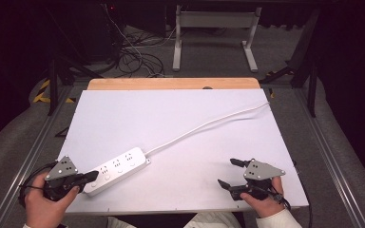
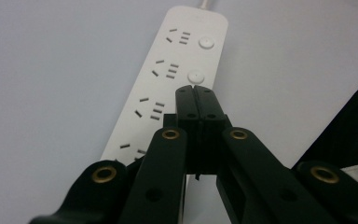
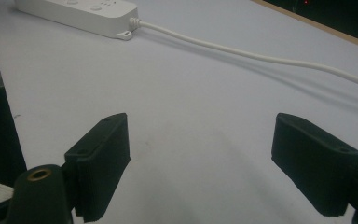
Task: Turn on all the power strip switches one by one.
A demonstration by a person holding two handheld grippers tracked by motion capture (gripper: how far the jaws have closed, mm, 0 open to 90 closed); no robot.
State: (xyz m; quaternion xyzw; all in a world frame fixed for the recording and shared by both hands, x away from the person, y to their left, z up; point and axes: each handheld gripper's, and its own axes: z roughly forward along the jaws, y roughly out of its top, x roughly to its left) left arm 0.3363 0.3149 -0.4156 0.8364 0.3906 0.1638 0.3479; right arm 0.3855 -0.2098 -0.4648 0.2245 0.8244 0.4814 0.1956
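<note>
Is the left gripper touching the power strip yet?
Cannot tell. In the left gripper view the left gripper, jaws shut, sits over the power strip by a round button, but neither contact nor a gap is plain.

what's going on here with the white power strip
A person at a white table holds a tool in each hand. The left tool, jaws shut with nothing between them, has its tip over the power strip, near one of its round buttons; whether it presses is unclear. The right tool rests open on bare table, away from the strip and its cord.
</note>
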